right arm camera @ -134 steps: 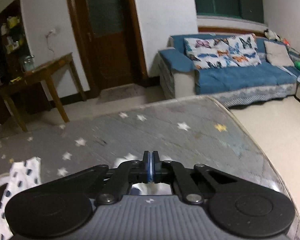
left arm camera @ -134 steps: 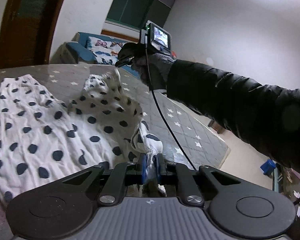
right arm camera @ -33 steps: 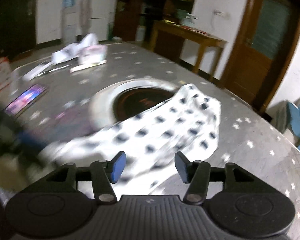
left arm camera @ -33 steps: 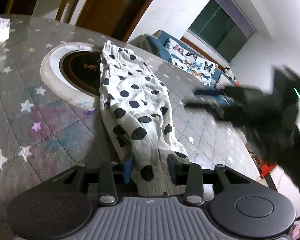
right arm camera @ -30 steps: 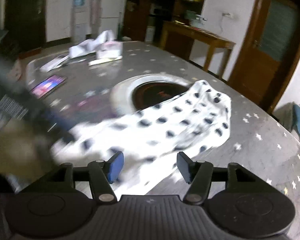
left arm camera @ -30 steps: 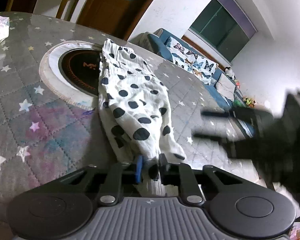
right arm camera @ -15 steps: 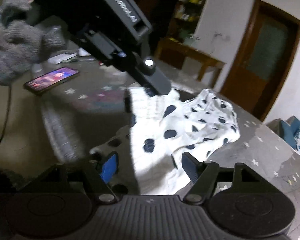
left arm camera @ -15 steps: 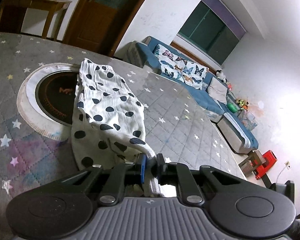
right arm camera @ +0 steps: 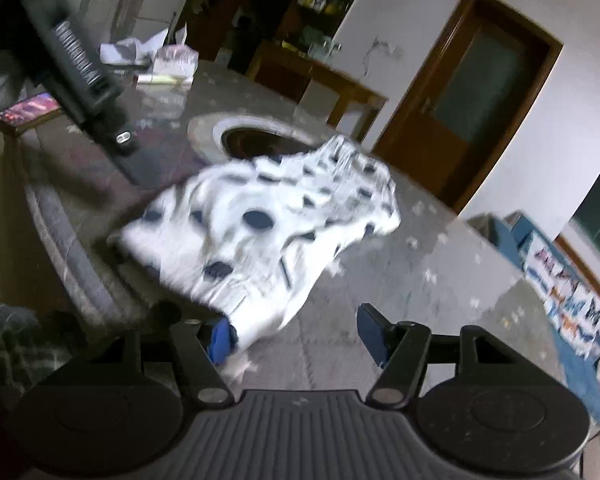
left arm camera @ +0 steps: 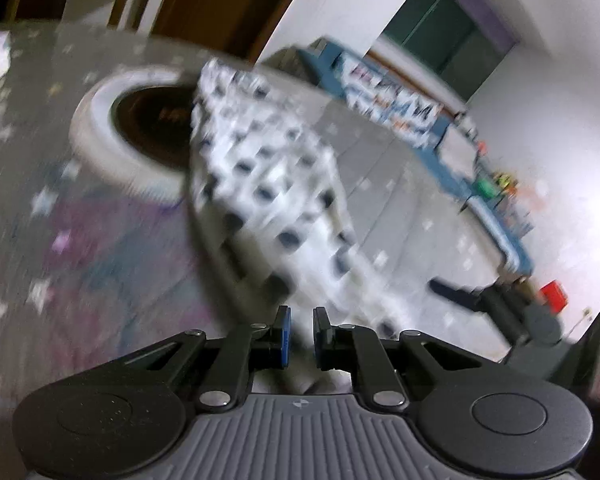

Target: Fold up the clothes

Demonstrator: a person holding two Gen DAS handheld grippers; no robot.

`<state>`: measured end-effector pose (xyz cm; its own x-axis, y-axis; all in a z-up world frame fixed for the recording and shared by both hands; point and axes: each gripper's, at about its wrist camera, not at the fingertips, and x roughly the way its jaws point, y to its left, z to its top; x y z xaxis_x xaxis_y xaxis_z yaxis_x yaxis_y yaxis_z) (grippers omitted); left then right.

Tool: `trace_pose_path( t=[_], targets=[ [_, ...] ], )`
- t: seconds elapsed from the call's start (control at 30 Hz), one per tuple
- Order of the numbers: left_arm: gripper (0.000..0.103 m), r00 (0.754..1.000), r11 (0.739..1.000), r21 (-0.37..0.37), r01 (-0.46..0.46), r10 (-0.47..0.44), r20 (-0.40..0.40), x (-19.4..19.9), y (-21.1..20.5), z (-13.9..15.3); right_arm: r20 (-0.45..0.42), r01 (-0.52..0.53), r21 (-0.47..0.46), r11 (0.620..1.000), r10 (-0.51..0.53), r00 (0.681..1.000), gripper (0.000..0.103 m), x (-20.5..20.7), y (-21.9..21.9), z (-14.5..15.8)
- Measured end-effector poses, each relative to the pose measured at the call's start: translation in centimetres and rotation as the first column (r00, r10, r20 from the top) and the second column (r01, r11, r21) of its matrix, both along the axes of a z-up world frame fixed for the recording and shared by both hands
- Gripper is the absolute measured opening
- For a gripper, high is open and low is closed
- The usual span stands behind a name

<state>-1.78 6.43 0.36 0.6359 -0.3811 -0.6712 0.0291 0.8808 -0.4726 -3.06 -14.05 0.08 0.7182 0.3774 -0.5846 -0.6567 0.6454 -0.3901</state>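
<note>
Your left gripper (left arm camera: 299, 330) pinched the near end of the polka-dot garment (left arm camera: 260, 176), whose long axis ran away across the worktop (left arm camera: 400, 184) toward the round hob (left arm camera: 140, 128), while your right gripper (right arm camera: 296, 334) gaped wide just beside its corner.

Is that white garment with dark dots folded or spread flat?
Partly folded: the white dotted garment lies doubled in rumpled layers on the grey starred table.

garment (right arm camera: 260, 232): soft cloth, matt | table cover (right arm camera: 420, 292): quilted fabric | door (right arm camera: 472, 92): wood
</note>
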Motion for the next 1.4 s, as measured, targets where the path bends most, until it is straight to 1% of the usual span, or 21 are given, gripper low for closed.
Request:
trace_pose_path(
  t=[0.03, 0.1, 0.17, 0.23, 0.27, 0.33, 0.43, 0.5, 0.63, 0.7, 0.8, 0.9, 0.97, 1.03, 1.1, 1.17, 1.23, 1.3, 1.4],
  targets=[
    [0.013, 1.0, 1.0, 0.01, -0.002, 0.002, -0.013, -0.2, 0.2, -0.3, -0.027, -0.006, 0.007, 1.0, 0.007, 1.0, 0.066, 0.1, -0.2, 0.0],
    [0.013, 1.0, 0.999, 0.033, -0.002, 0.003, -0.019, -0.6, 0.6, -0.4, -0.068, -0.028, 0.045, 0.999, 0.031, 0.997, 0.067, 0.1, -1.1, 0.9],
    [0.013, 1.0, 0.999, 0.053, 0.0, -0.001, 0.012, -0.8, 1.0, 0.2, -0.108, -0.048, 0.084, 0.995, 0.057, 0.993, 0.067, 0.1, -1.9, 1.8],
    [0.013, 0.998, 0.998, 0.065, -0.001, -0.003, 0.061, -0.7, 1.1, 1.5, -0.146, -0.066, 0.123, 0.99, 0.084, 0.986, 0.067, 0.1, -2.8, 2.7],
    [0.013, 0.996, 0.998, 0.066, -0.001, -0.005, 0.087, -0.4, 1.1, 2.1, -0.165, -0.072, 0.146, 0.987, 0.096, 0.982, 0.067, 0.2, -3.2, 3.2],
    [0.013, 0.992, 0.999, 0.053, 0.013, -0.02, 0.128, 0.5, 0.5, 3.0, -0.204, -0.052, 0.215, 0.975, 0.097, 0.974, 0.067, 1.1, -3.5, 4.1],
    [0.013, 0.983, 0.999, 0.027, 0.047, -0.051, 0.178, 2.5, -0.9, 3.6, -0.233, -0.024, 0.284, 0.958, 0.094, 0.968, 0.067, 2.6, -3.0, 4.3],
    [0.013, 0.98, 0.998, 0.015, 0.064, -0.066, 0.19, 4.1, -1.9, 3.4, -0.245, -0.037, 0.305, 0.952, 0.116, 0.963, 0.067, 3.4, -2.1, 3.8],
    [0.013, 0.984, 0.998, 0.012, 0.065, -0.067, 0.164, 6.9, -2.7, 1.7, -0.279, -0.058, 0.334, 0.941, 0.157, 0.947, 0.067, 4.6, -0.2, 2.3],
    [0.013, 0.991, 0.999, 0.024, 0.048, -0.051, 0.123, 7.6, -2.2, 0.3, -0.295, -0.068, 0.332, 0.941, 0.172, 0.94, 0.067, 4.9, 0.5, 1.5],
    [0.013, 0.998, 0.999, 0.047, 0.02, -0.022, 0.055, 8.3, -1.0, -1.8, -0.341, -0.054, 0.319, 0.946, 0.167, 0.925, 0.067, 5.1, 0.6, 0.4],
    [0.012, 0.998, 0.998, 0.052, 0.021, -0.024, 0.057, 8.2, -0.5, -1.6, -0.372, -0.05, 0.329, 0.943, 0.178, 0.911, 0.067, 5.3, -0.2, 0.5],
    [0.012, 0.997, 0.998, 0.054, 0.026, -0.029, 0.065, 8.1, -0.2, -1.3, -0.397, -0.028, 0.363, 0.931, 0.182, 0.9, 0.067, 6.1, -1.0, 1.3],
    [0.012, 0.997, 0.998, 0.056, 0.03, -0.034, 0.072, 8.0, 0.0, -1.0, -0.408, 0.011, 0.398, 0.917, 0.167, 0.898, 0.067, 7.6, -2.0, 2.4],
    [0.012, 0.995, 0.997, 0.06, 0.038, -0.043, 0.085, 8.1, 0.0, -0.5, -0.402, 0.049, 0.42, 0.906, 0.138, 0.905, 0.067, 9.5, -2.7, 3.2],
    [0.012, 0.993, 0.996, 0.067, 0.055, -0.062, 0.104, 8.9, -0.7, 0.2, -0.4, 0.091, 0.441, 0.893, 0.105, 0.91, 0.066, 11.8, -3.2, 3.9],
    [0.012, 0.989, 0.994, 0.079, 0.076, -0.085, 0.117, 9.8, -1.7, 0.9, -0.404, 0.138, 0.451, 0.882, 0.064, 0.912, 0.063, 14.3, -3.5, 4.1],
    [0.012, 0.985, 0.989, 0.099, 0.105, -0.117, 0.123, 11.0, -2.9, 1.2, -0.425, 0.185, 0.469, 0.864, 0.036, 0.905, 0.059, 16.9, -3.8, 4.1],
    [0.012, 0.978, 0.978, 0.144, 0.149, -0.167, 0.126, 13.0, -5.0, 1.4, -0.466, 0.239, 0.487, 0.84, 0.019, 0.884, 0.052, 20.9, -3.7, 3.3]
  ],
)
